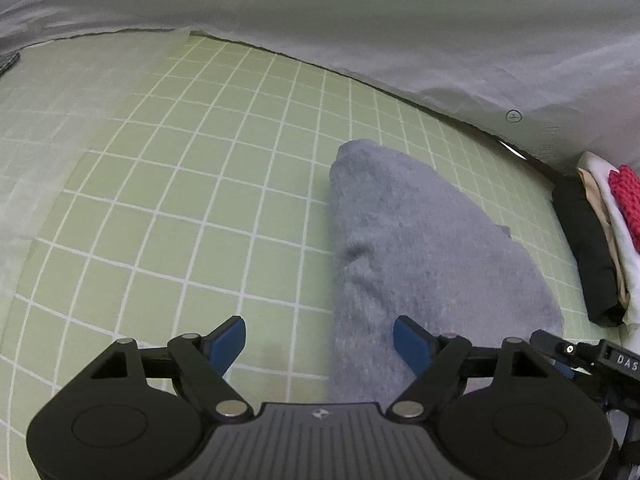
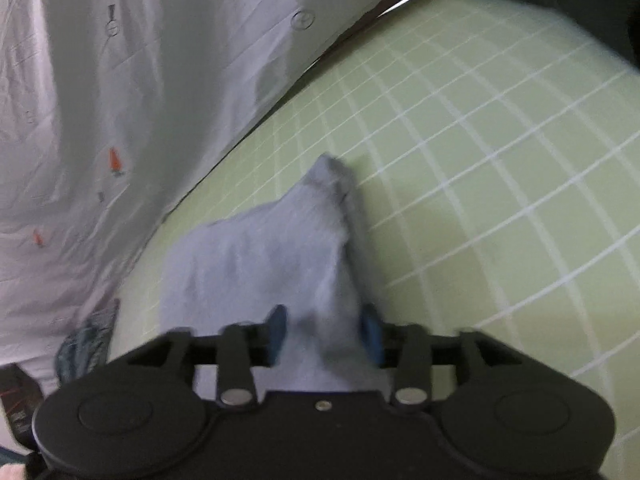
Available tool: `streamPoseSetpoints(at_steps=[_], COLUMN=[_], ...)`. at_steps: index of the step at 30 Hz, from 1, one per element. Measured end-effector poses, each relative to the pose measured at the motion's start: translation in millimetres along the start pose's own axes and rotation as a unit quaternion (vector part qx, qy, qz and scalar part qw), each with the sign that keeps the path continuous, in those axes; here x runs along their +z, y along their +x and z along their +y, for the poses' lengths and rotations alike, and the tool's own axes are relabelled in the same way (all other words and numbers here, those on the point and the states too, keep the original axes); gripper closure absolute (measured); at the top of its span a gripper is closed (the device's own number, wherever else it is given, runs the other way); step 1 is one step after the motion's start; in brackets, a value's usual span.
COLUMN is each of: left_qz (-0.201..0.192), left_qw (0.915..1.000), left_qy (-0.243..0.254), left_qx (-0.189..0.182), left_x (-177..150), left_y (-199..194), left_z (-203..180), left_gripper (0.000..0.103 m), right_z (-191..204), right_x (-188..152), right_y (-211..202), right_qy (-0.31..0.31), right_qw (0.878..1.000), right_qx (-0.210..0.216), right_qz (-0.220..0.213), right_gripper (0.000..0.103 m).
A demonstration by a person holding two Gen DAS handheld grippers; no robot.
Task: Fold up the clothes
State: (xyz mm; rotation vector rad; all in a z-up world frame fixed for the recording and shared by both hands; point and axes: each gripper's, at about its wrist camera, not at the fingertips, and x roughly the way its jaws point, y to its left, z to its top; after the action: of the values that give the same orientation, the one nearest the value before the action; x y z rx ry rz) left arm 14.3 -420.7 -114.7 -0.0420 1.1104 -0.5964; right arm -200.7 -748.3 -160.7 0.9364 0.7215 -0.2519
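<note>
Grey cloth lies folded on the green grid mat, near the stacked clothes at its edge. My left gripper is spread wide, empty; my right gripper pinches the grey cloth's fold.
</note>
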Motion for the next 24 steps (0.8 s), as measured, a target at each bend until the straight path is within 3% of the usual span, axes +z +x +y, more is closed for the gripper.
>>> streamPoseSetpoints(at_steps=[1, 2, 3, 5, 7, 8, 11, 14, 16, 17, 19, 24], left_qz=[0.001, 0.001, 0.002, 0.003, 0.003, 0.004, 0.009, 0.010, 0.009, 0.008, 0.010, 0.014], left_qw=[1.0000, 1.0000, 1.0000, 1.0000, 0.9999, 0.9999, 0.9999, 0.9999, 0.9999, 0.9997, 0.9998, 0.9997], left_qy=[0.000, 0.000, 0.000, 0.000, 0.001, -0.001, -0.006, -0.006, 0.009, 0.015, 0.012, 0.011], left_qx=[0.001, 0.002, 0.003, 0.006, 0.012, 0.013, 0.013, -0.001, 0.011, 0.015, 0.014, 0.015], left_x=[0.0, 0.0, -0.1, -0.1, -0.3, -0.5, -1.1, -0.2, 0.6, 1.0, 1.7, 2.0], left_y=[-0.3, -0.5, -0.8, -1.3, -1.0, -0.4, 1.3, 1.2, 0.7, 0.4, 0.9, 2.1], left_z=[0.5, 1.0, 1.6, 2.4, 1.2, 1.9, 3.9, 2.4, -1.8, -2.9, -2.5, -3.7], left_gripper=[0.021, 0.021, 0.021, 0.021, 0.021, 0.021, 0.021, 0.019, 0.019, 0.019, 0.019, 0.018], right_z=[2.5, 5.0, 7.3, 8.3, 10.1, 11.3, 9.5, -5.4, -7.9, -6.9, -5.7, -23.7], right_x=[0.1, 0.1, 0.6, 0.9, 4.5, 5.6, 4.7, -0.7, 0.6, 3.6, 11.6, 36.6], right_y=[3.2, 6.4, 6.8, -10.3, -37.6, -45.8, -42.9, -21.6, -20.1, -20.4, -20.4, -9.9], right_qy=[-0.007, -0.013, -0.019, -0.015, 0.003, 0.002, -0.033, -0.024, -0.015, -0.017, -0.020, 0.027], right_qw=[1.000, 1.000, 1.000, 0.999, 0.992, 0.988, 0.997, 1.000, 1.000, 1.000, 1.000, 0.999], right_qx=[-0.004, -0.008, -0.008, 0.036, 0.123, 0.144, 0.070, -0.006, -0.005, -0.007, -0.010, 0.017], right_qz=[0.005, 0.010, 0.013, -0.005, -0.040, -0.051, -0.028, 0.015, 0.010, 0.003, -0.011, -0.022], right_gripper=[0.062, 0.081, 0.092, 0.095, 0.095, 0.095, 0.095, 0.092, 0.087, 0.076, 0.065, 0.060])
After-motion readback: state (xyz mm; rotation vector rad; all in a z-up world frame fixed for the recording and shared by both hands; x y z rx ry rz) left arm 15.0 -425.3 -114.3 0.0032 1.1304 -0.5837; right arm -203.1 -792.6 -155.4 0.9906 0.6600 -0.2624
